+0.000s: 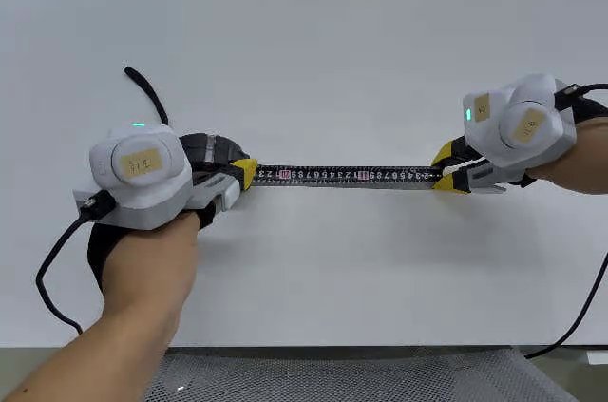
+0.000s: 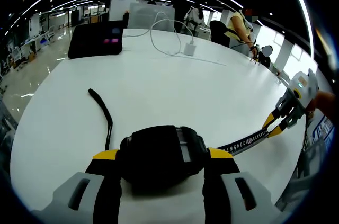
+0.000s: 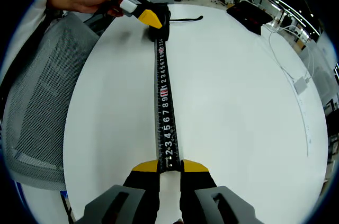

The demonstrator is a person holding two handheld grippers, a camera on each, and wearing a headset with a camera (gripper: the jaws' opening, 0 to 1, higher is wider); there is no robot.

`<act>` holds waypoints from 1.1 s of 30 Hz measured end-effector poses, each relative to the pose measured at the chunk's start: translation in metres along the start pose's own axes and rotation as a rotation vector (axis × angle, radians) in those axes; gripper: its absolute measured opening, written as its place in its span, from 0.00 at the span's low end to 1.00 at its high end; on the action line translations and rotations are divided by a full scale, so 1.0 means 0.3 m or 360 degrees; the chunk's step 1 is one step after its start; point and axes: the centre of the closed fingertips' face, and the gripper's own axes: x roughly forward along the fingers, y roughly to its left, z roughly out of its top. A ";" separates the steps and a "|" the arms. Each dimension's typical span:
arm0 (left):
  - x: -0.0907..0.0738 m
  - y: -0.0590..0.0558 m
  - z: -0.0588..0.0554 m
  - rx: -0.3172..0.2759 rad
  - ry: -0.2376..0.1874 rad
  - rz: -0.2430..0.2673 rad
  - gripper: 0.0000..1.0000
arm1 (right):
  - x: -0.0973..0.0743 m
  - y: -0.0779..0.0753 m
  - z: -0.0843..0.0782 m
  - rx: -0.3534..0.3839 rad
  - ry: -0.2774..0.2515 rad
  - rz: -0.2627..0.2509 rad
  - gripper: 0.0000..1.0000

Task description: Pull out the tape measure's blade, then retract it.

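While the right tool (image 3: 169, 167) has its yellow-tipped jaws pinched together on the end of the blade (image 3: 163, 102), whose numbers read plainly in its own view, the left tool (image 1: 242, 174) is clamped around the black tape measure case (image 2: 161, 155). I count two tools, one blade stretched across the white counter (image 1: 313, 50) between them, and one wrist strap (image 1: 145, 90) lying behind the case. The left gripper view adds a dark device (image 2: 95, 38) and a white adapter (image 2: 188, 49) farther back, and the right gripper view a grey mesh chair (image 3: 37, 102).

Your left hand-held gripper (image 1: 237, 183) hides most of the black tape-measure case (image 1: 214, 147) — your right hand-held gripper (image 1: 445, 170) swallows the tip of the dark numbered blade (image 1: 347, 175).
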 end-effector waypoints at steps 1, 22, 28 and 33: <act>0.000 0.001 0.000 -0.0001 0.0003 0.0001 0.58 | 0.000 -0.001 0.000 -0.0003 0.0001 0.0000 0.09; -0.003 0.003 -0.002 -0.0046 -0.0008 -0.0026 0.58 | 0.008 0.000 0.074 0.0015 -0.0075 0.0001 0.09; -0.005 0.003 -0.002 -0.0067 -0.0010 -0.0042 0.58 | 0.020 -0.002 0.093 0.0017 -0.0087 0.0003 0.09; -0.005 0.004 -0.002 -0.0081 -0.0014 -0.0048 0.58 | 0.021 -0.003 0.109 0.0021 -0.0103 0.0000 0.09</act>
